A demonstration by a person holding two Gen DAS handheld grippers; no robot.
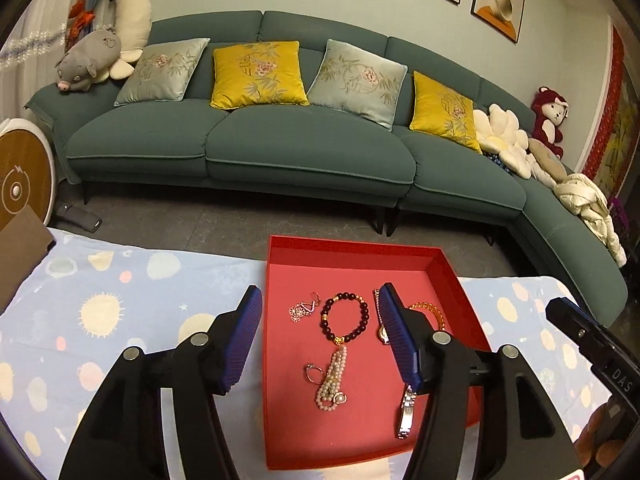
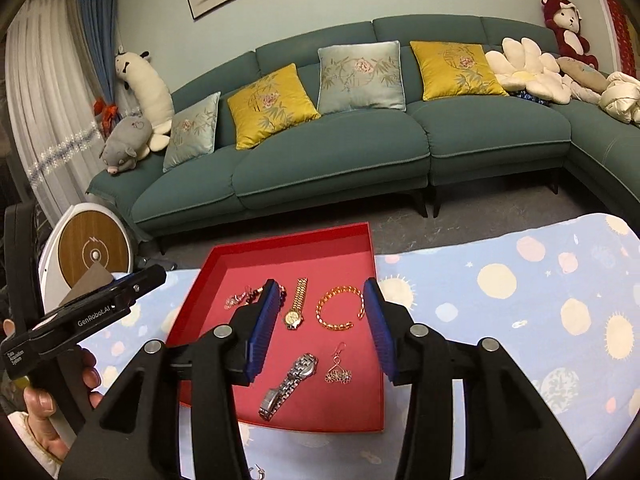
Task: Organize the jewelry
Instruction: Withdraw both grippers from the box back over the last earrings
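Observation:
A red tray (image 1: 352,250) (image 2: 360,400) sits on a patterned cloth. In the left wrist view it holds a dark bead bracelet (image 1: 345,319), a pearl strand (image 1: 332,384), a ring (image 1: 311,373), a flower earring (image 1: 303,309) and a silver watch (image 1: 405,412). The right wrist view shows a gold watch (image 2: 296,304), an amber bracelet (image 2: 340,307), the silver watch (image 2: 288,384) and another earring (image 2: 339,370). My left gripper (image 1: 320,300) and right gripper (image 2: 321,291) are open, empty, above the tray.
The table cloth (image 2: 520,320) spreads left and right of the tray. A small earring (image 2: 256,472) lies on the cloth near the front edge. A teal sofa (image 1: 280,140) stands beyond the table. A round white and wood device (image 2: 92,256) stands at the left.

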